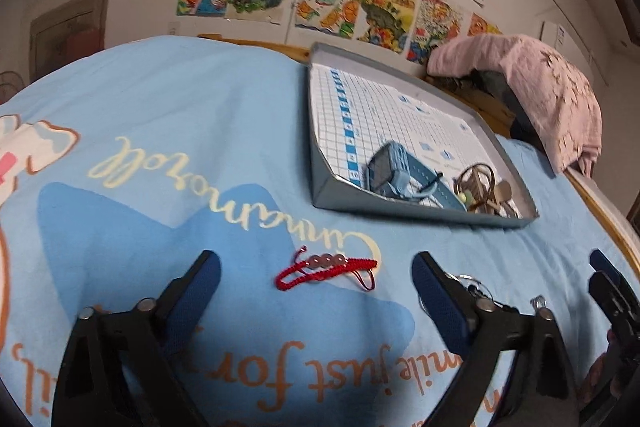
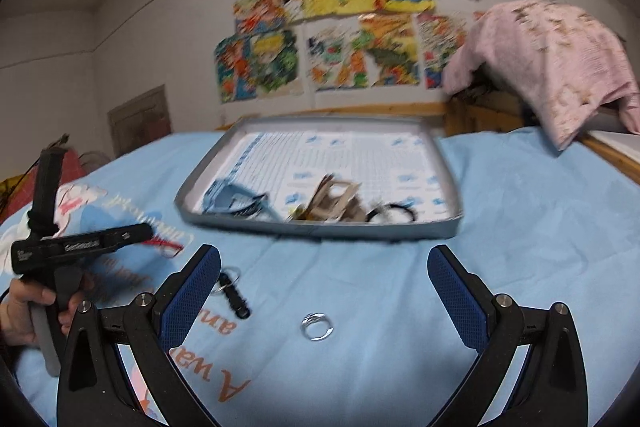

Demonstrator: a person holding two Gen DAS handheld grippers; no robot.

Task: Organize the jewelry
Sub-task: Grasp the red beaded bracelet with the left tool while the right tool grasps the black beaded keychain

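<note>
Evidently the grey tray [image 1: 424, 215] in the upper right of the left view is my collecting spot: a blue watch [image 1: 394, 173] and wooden pieces [image 1: 486, 193] already lie against its near wall. My left gripper [image 1: 316, 277] hangs with its jaws wide apart around the red cord bracelet [image 1: 326, 269] at lower centre, touching nothing. My right gripper [image 2: 324, 279] is likewise spread, the silver ring [image 2: 317, 326] low centre between its fingers. A black keyring fob [image 2: 236, 297] lies left of it. Flat blue bedsheet [image 2: 540, 227] leaves open room up to the tray's low rim.
</note>
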